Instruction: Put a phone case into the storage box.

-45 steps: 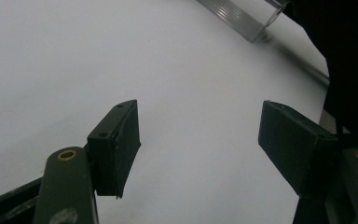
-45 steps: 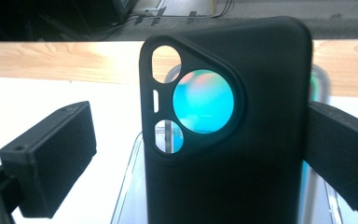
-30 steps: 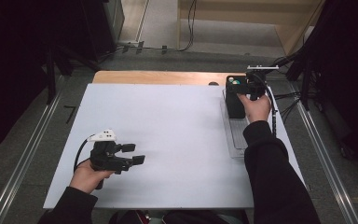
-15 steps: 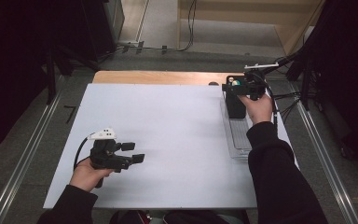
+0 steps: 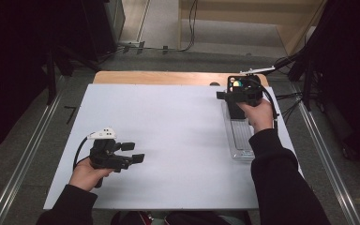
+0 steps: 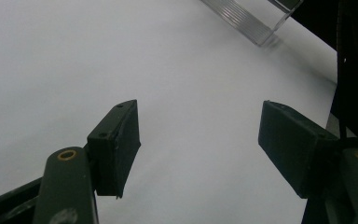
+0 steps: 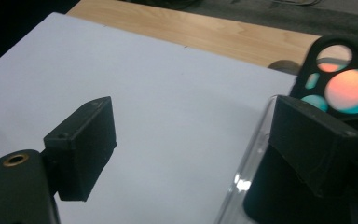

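My right gripper (image 5: 228, 92) hangs open over the far end of a clear plastic tray (image 5: 242, 138) at the table's right side. Its jaws point left and hold nothing. In the right gripper view the right gripper (image 7: 196, 122) has its right jaw just in front of a black holder (image 7: 341, 77) with round orange and teal discs, which stands in the clear tray (image 7: 251, 158). My left gripper (image 5: 133, 152) is open near the front left of the white table (image 5: 178, 126), held low and holding nothing. In the left gripper view the left gripper (image 6: 198, 140) faces bare white surface.
A strip of bare wood (image 5: 168, 78) runs along the table's far edge. Cables (image 5: 286, 101) trail off the right side by the tray. The tray's near corner (image 6: 261, 23) lies far ahead in the left gripper view. Dark equipment stands on the floor at both sides.
My right gripper has shifted a little to the left and nearer, still over the tray's far end. The left gripper has stayed put.
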